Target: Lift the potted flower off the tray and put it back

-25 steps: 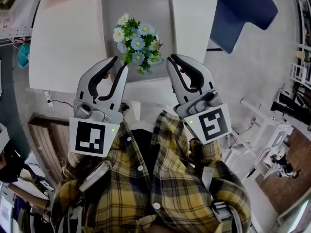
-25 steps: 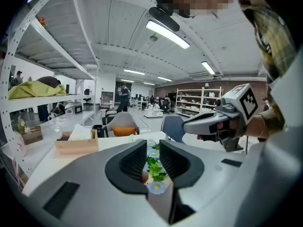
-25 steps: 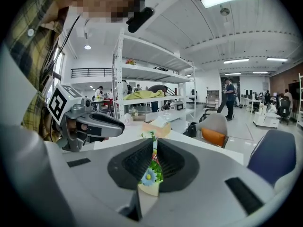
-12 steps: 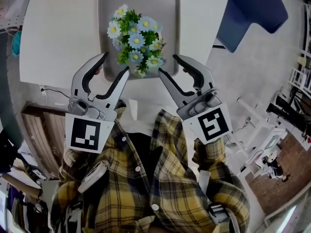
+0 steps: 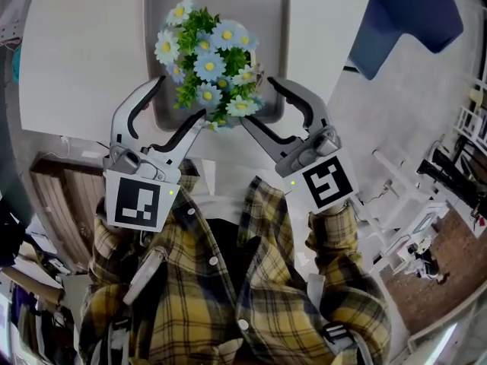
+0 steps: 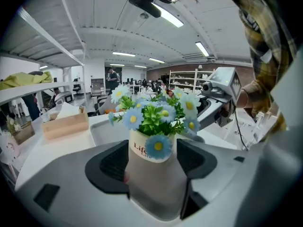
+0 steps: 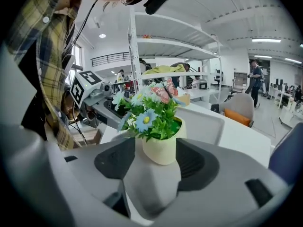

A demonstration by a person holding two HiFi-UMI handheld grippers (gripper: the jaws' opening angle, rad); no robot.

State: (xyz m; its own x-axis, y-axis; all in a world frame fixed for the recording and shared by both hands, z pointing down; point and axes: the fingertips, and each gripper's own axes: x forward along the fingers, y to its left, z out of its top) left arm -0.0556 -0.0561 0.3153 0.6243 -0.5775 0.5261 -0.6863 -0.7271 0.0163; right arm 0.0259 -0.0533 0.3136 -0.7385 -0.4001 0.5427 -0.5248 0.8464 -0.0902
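– Where is the cream pot of blue and white daisies (image 5: 207,67)?
– On the grey rectangular tray (image 5: 270,21), at its near end.
– And the tray?
– On the white table (image 5: 84,59), close to its near edge, with tabletop on both sides.
– What else?
– A dark blue chair (image 5: 411,14) stands right of the table. In the left gripper view, a tan oblong box (image 6: 66,124) lies on the table, left of the tray.

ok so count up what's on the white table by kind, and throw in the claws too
potted flower: 1
tray: 1
wooden box: 1
claws: 2, left claw and right claw, both have just been opening, with the pot between each pair but not clamped
total: 5
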